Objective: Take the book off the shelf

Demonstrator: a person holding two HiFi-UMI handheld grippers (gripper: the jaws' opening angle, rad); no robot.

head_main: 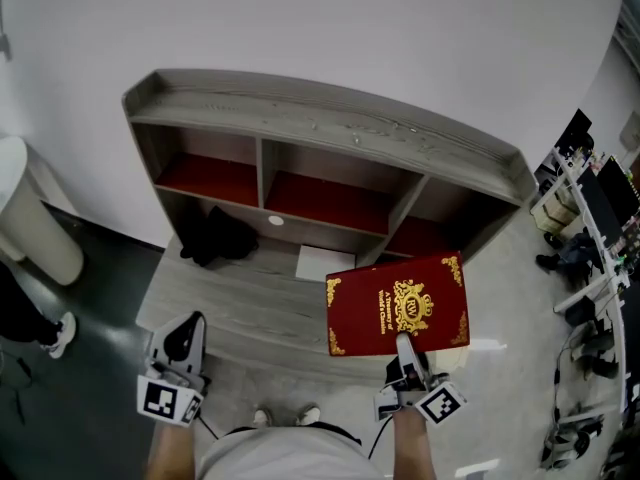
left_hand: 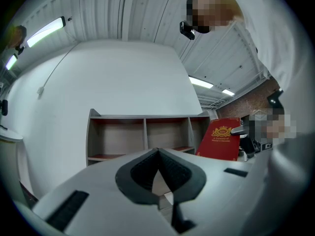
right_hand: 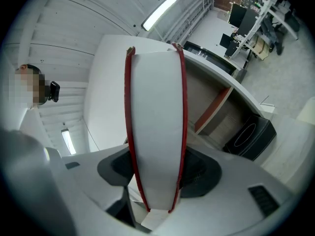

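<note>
A red book [head_main: 397, 303] with gold ornament on its cover is held out in front of the grey wooden shelf [head_main: 330, 118], cover up. My right gripper [head_main: 403, 346] is shut on the book's near edge. In the right gripper view the white page block with red cover edges [right_hand: 155, 132] stands upright between the jaws. My left gripper [head_main: 183, 343] hangs low at the left, shut and holding nothing. Seen from the left gripper view, its pads [left_hand: 157, 154] meet, and the book [left_hand: 220, 139] shows at the right. The shelf's red-floored compartments hold no books.
A black bag [head_main: 215, 236] and a white sheet [head_main: 325, 263] lie on the shelf's lower board. A white round bin [head_main: 30, 218] stands at the left. Desks with monitors [head_main: 600, 198] line the right side. The person's feet [head_main: 283, 417] stand before the shelf.
</note>
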